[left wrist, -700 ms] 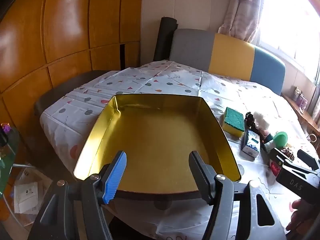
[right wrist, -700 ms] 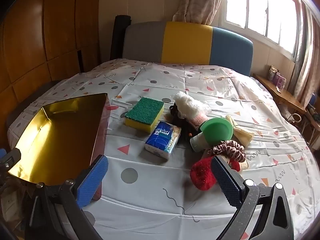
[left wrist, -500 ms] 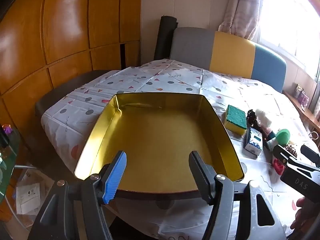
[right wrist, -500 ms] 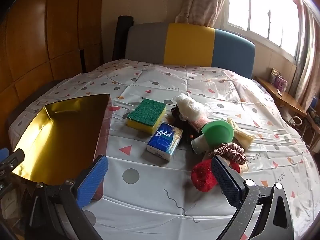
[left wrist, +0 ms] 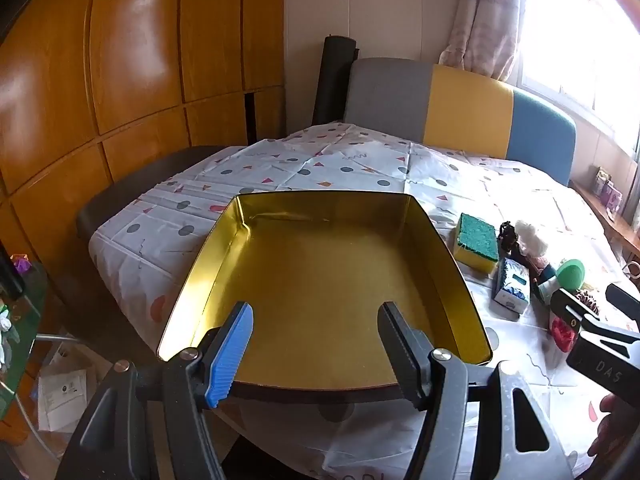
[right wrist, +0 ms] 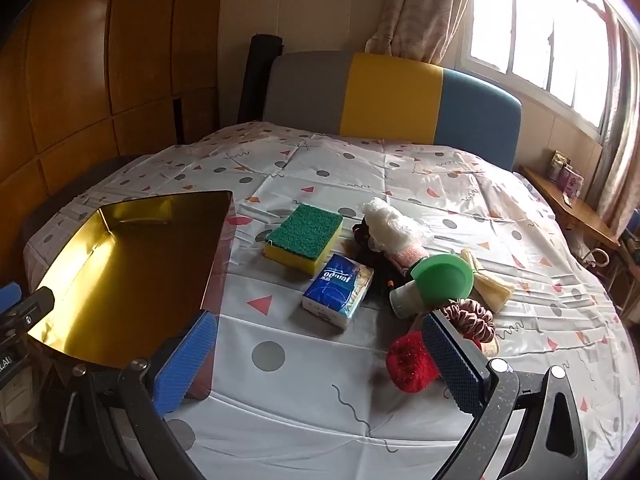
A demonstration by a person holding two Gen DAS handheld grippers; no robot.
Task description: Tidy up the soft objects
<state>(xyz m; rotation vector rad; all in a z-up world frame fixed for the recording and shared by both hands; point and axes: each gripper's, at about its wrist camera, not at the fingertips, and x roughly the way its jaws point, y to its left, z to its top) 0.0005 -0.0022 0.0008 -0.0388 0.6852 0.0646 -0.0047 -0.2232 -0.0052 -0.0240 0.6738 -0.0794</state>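
Hovering over a bed [right wrist: 400, 184] spread with a white sheet of dots and triangles, two hand-held grippers point down at a gold tin tray [left wrist: 320, 280] and a heap of soft things. From the left wrist view, the left gripper [left wrist: 316, 344] hangs just short of the tray's near rim, its fingers [left wrist: 232, 352] apart with nothing between them. The tray lies near the bed's left edge and holds nothing. To the tray's right sits a sponge [right wrist: 304, 236], green on top and yellow below, close to the tray's far right corner. Just beside the sponge, on its near side, lies a blue pack of tissues [right wrist: 340, 292]. Farther right of the tray the rest is bunched together: a white fluffy bundle [right wrist: 388, 220] over something dark, a green lid [right wrist: 444, 276] leaning against a pale cup, a cream cloth roll [right wrist: 488, 284], a brown scrunchie [right wrist: 472, 316] and a red pompom [right wrist: 408, 364], which is nearest the camera. The right gripper [right wrist: 320, 364] hangs above bare sheet to the right of the tray's near corner, its blue-padded fingers [right wrist: 184, 360] spread wide and gripping nothing; the right-hand finger partly hides the pompom and scrunchie. Behind the bed stands a headboard of grey, yellow and blue panels [right wrist: 392, 96].
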